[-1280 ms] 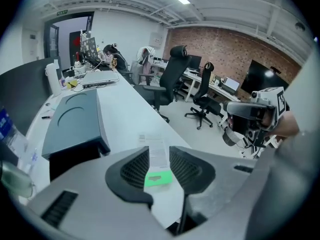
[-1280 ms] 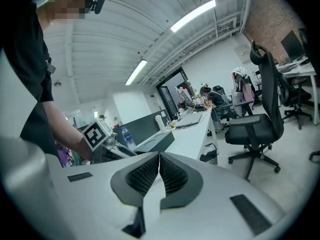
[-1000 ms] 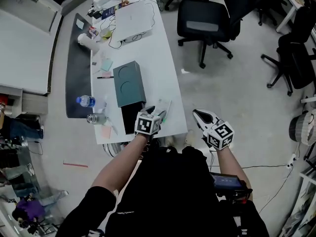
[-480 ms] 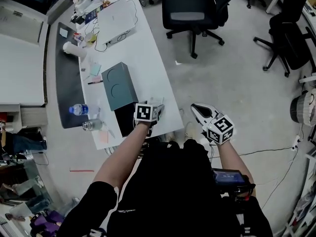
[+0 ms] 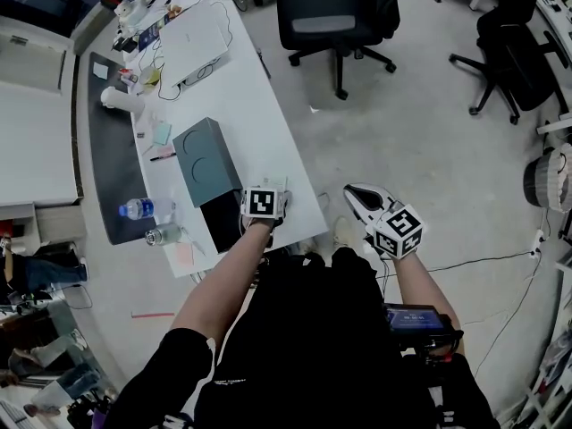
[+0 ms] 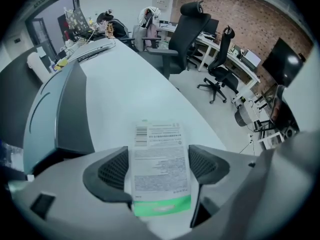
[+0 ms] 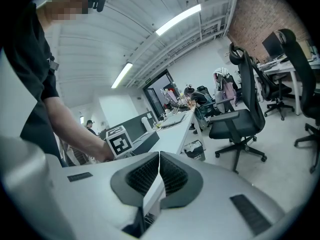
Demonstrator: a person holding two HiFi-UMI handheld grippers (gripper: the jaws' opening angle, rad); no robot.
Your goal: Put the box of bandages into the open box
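**Left gripper comes down over the bandages with jaws spread**

The left gripper (image 6: 159, 153) has tipped steeply down toward the desk (image 6: 130, 84), and its jaws have just been opening. They now stand wide apart with the box of bandages (image 6: 160, 171) lying flat on the desk between them, and neither pad seems to press on it. The open box (image 5: 221, 223) sits just to that gripper's left, so the bandages are still outside it. To me this looks like lining up a grasp. The right gripper (image 7: 159, 159) hangs off to the right beyond the desk's edge, with its jaws together on nothing.

Box of bandages (image 6: 159, 166) — white, black print, green band; open box (image 5: 207, 161) teal-grey.
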